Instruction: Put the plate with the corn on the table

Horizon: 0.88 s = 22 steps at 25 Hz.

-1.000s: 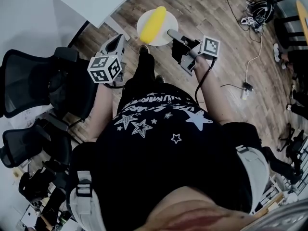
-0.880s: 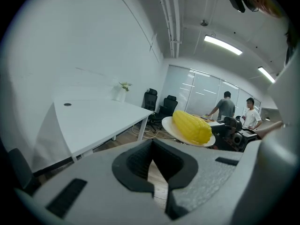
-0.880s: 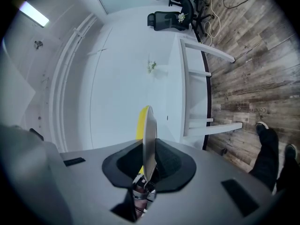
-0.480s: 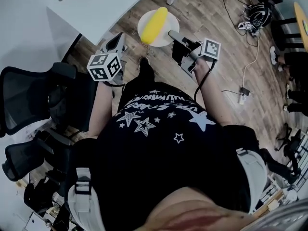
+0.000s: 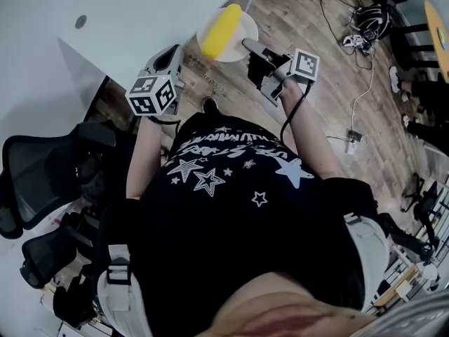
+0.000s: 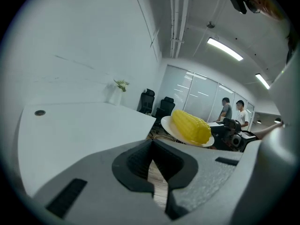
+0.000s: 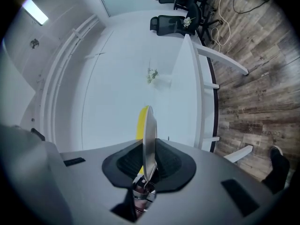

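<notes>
The right claw (image 5: 245, 44) is gripping the plate (image 5: 248, 25) by its near rim. In the right gripper view the jaws of this claw (image 7: 149, 162) are pressing narrowly on the thin edge of the plate (image 7: 149, 130), which is standing straight out between them. The corn (image 5: 219, 30) is lying across the plate, just ahead of the claw and a little to its left; from the right claw only a yellow strip of the corn (image 7: 140, 121) is showing past the rim. The plate's far side is reaching the edge of the white surface (image 5: 140, 12), and no view is showing whether it is touching.

The left claw (image 5: 168, 56) is hovering to the left of the right one, well apart from it, over the same edge. In its own view the jaws of the left claw (image 6: 152, 165) are drawn together, letting only a sliver of wooden floor show, and nothing is sitting between them. Ahead of it and to the right, the plate (image 6: 168, 125) is carrying the corn (image 6: 190, 125) beyond the corner of the surface (image 6: 84, 130).

Black chairs (image 5: 49, 160) are standing behind and to the left of the left claw. Cables (image 5: 361, 37) are trailing over the floor (image 5: 330, 83) to the right of the right claw.
</notes>
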### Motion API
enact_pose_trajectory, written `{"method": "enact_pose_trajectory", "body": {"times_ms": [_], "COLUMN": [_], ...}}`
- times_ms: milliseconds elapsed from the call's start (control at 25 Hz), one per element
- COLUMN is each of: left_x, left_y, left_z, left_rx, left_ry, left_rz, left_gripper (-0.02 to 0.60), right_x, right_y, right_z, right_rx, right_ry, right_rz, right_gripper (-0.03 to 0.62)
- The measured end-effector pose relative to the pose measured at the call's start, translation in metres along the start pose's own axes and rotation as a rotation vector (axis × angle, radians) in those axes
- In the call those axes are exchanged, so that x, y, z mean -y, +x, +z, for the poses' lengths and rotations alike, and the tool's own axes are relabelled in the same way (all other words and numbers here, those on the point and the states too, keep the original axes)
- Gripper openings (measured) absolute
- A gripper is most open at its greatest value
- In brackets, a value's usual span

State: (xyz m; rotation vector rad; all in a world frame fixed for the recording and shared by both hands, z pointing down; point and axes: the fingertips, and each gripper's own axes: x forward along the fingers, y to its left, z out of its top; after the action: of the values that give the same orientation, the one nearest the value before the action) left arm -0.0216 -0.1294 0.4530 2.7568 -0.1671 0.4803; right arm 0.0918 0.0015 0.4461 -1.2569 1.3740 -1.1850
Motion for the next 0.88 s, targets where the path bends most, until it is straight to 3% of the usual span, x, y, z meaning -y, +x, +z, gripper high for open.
{"method": "enact_pose_trajectory", "body": {"times_ms": [520, 880], "left_x": [-0.073, -0.077], "left_y": [0.040, 0.057], "left_z": [0.018, 0.022], "left_rx": [-0.003, 0.004], "left_ry": [-0.018, -0.053], "left_rz": [-0.006, 0.069], "left_gripper": [0.005, 0.005], "right_x": [0.021, 0.034], "right_y": [0.063, 0.079], "right_z": [0.046, 0.075], "right_rx": [0.052, -0.045], "right_ry": [0.005, 0.006], "right_rz": [-0.028, -0.030], "right_gripper": [0.055, 0.055]}}
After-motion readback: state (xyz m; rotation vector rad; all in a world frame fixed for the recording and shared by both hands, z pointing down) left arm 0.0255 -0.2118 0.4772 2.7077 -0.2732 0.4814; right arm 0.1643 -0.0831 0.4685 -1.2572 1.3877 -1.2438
